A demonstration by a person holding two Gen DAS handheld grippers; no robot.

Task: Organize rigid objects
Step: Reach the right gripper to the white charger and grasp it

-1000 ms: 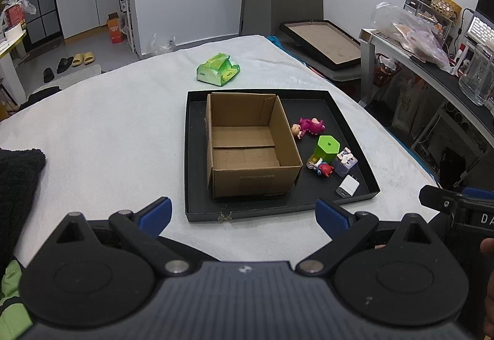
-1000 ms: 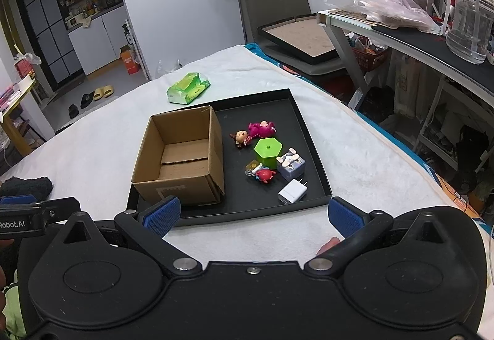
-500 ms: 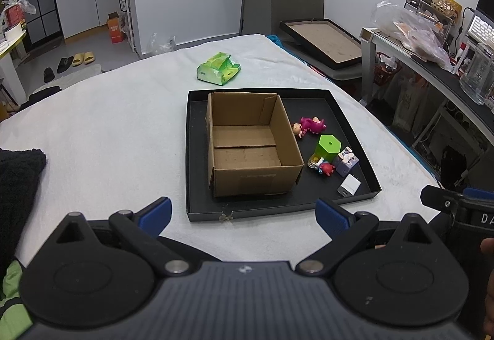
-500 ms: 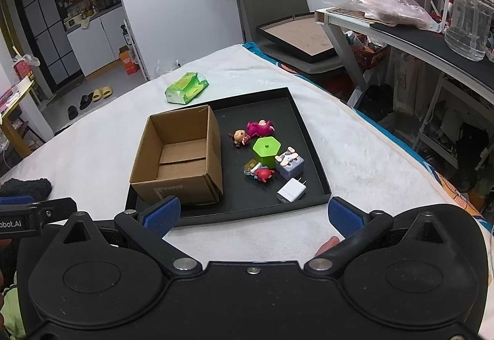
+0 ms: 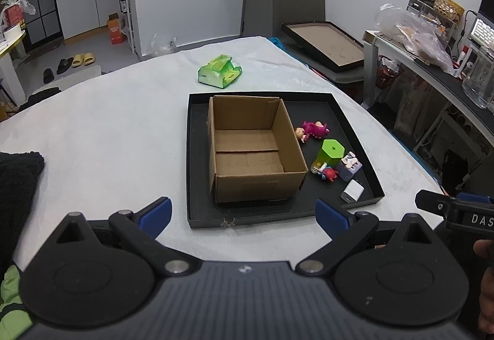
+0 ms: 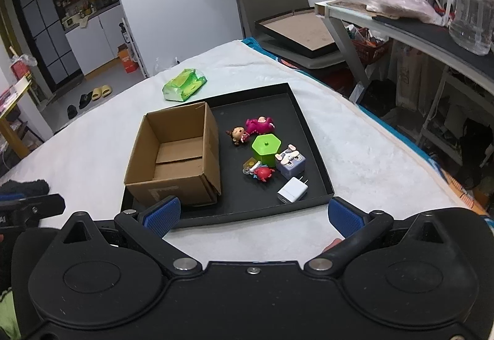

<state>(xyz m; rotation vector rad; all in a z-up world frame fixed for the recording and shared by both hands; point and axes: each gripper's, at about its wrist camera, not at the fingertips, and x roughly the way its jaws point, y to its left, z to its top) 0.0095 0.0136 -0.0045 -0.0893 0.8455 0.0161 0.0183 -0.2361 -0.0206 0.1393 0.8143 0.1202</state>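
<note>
A black tray (image 5: 197,210) (image 6: 311,136) on the white table holds an open, empty cardboard box (image 5: 256,182) (image 6: 176,182). Right of the box lie a small doll (image 6: 237,135), a pink figure (image 6: 259,124), a green hexagonal container (image 5: 332,152) (image 6: 265,148), a purple cube toy (image 6: 290,161), a red toy (image 6: 262,173) and a white charger (image 5: 352,195) (image 6: 292,190). My left gripper (image 5: 244,213) is open and empty, short of the tray's near edge. My right gripper (image 6: 253,215) is open and empty at the tray's near edge.
A green packet (image 5: 219,71) (image 6: 184,84) lies on the table beyond the tray. A dark fuzzy cloth (image 5: 15,182) is at the left. A desk with clutter (image 6: 432,15) and a chair with a framed board (image 6: 302,34) stand to the right.
The right gripper has drifted slightly forward and toward the tray. The left view is nearly unchanged.
</note>
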